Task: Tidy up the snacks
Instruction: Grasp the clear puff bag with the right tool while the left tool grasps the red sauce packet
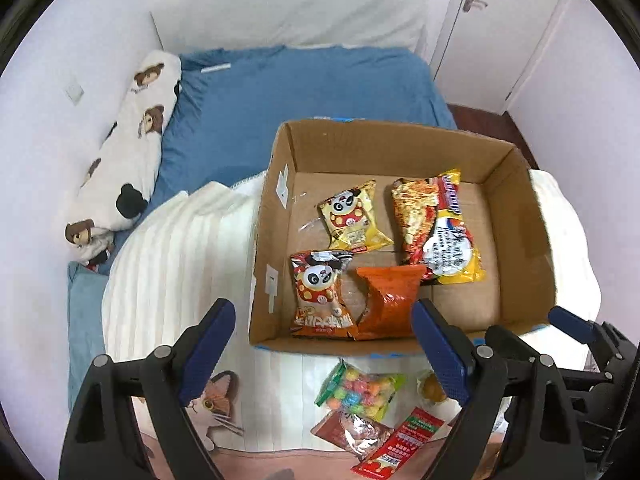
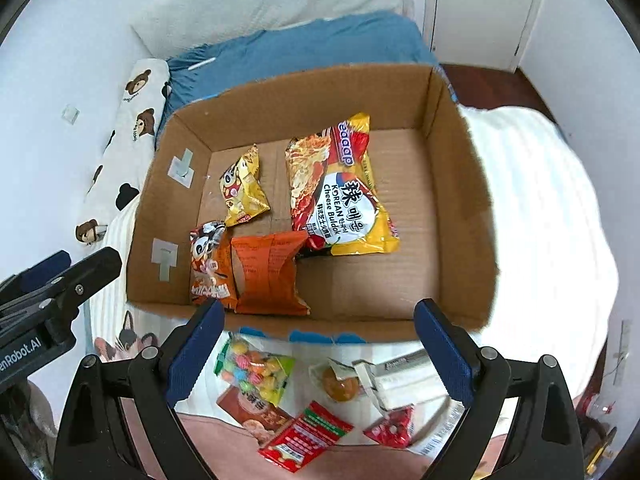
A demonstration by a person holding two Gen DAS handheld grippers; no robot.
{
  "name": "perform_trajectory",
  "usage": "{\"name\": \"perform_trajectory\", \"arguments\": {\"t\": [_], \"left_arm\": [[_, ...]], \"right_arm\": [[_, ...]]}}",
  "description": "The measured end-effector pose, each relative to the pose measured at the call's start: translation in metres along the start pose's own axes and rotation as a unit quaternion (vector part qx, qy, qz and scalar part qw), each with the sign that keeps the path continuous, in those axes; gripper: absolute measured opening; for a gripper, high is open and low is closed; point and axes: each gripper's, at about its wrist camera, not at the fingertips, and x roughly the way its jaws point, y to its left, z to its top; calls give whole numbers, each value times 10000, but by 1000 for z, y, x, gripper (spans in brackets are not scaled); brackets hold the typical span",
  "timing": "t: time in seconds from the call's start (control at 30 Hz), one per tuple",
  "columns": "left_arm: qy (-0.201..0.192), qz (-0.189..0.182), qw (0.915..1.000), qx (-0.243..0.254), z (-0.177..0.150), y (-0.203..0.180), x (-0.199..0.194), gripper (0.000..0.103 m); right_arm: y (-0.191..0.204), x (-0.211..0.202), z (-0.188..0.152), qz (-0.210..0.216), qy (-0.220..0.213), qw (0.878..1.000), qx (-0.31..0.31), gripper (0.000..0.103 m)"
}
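Observation:
An open cardboard box sits on a white blanket on a bed. Inside lie a yellow panda snack bag, an orange panda bag, a plain orange packet and a Korean cheese noodle pack. In front of the box lie a bag of coloured candy balls, a red sachet, a brown packet and a round orange sweet. My left gripper and right gripper are open and empty above these.
A bear-print pillow lies along the left wall on the blue sheet. A small red packet and white wrappers lie right of the loose snacks. A white door is at the back right.

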Motion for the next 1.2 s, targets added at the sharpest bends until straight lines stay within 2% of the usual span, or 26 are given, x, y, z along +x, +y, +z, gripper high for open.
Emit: {"name": "perform_trajectory", "arguments": {"t": [0.23,0.5,0.67,0.8,0.9,1.07,1.2], "left_arm": [[-302,-114,9995,-75,-33,-3,-31,90],[-546,-200,9981,-181,-72,-4,-62,90],[-602,-329,9973,-271,-100,-5,-78,90],[-587,-412,9970,-276,-127,-11,-85,90],[-455,-410,9979,-209,-147,-21,-79,90],[153,-526,9984,-129,-173,-37,-38,90],[586,-555,9967,44,-195,-54,-5,90]], "right_arm": [[2,-40,-31,-145,-438,9988,-178,98],[5,-72,-69,-98,-675,9974,-232,98],[-8,-83,-97,103,-635,9979,-53,98],[-40,-83,-129,391,-412,9974,437,98],[-78,-80,-161,460,-248,9940,959,98],[-145,-72,-213,408,-56,9811,1891,98],[-182,-49,-251,200,250,9725,2306,98]]}}
